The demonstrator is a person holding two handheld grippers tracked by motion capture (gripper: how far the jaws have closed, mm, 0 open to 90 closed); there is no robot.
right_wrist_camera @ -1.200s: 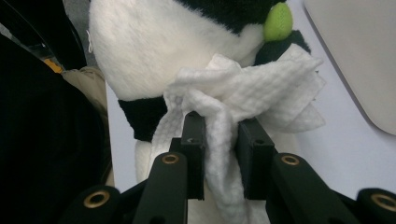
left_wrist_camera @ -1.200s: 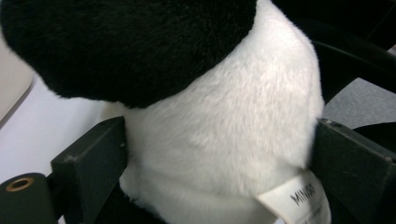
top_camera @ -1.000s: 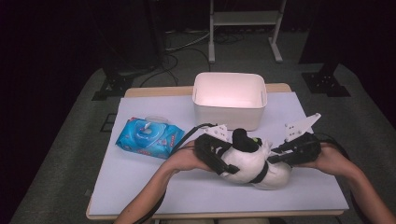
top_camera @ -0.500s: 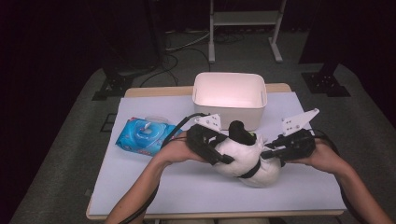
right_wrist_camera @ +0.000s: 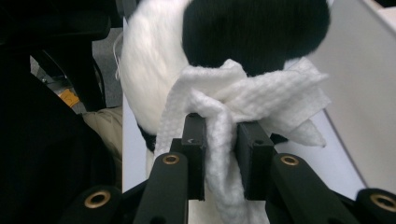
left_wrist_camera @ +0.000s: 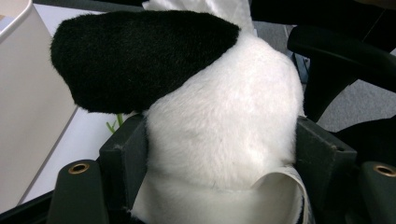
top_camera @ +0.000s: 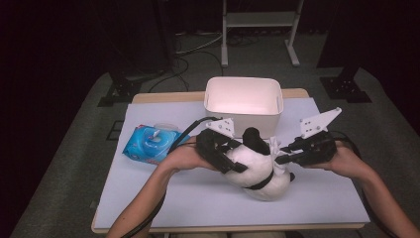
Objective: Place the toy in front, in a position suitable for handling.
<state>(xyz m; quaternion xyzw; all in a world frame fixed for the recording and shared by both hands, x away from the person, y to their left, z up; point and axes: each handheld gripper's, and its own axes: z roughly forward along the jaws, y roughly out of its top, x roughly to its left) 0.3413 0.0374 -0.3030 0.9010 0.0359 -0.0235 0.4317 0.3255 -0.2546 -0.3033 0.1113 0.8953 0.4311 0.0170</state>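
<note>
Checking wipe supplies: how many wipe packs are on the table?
1: the blue wipe pack lies on the table's left side, beside the person's left arm. Others may be hidden.

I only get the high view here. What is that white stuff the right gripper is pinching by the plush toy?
Observer: A white textured wipe, bunched between the right gripper and pressed against the plush toy.
Operator: Is the left gripper really gripping the toy?
Observer: Yes, the left gripper has its pads against both sides of the white body.
Operator: Anything near the toy's black part?
Observer: The white bin stands just beside it.
</note>
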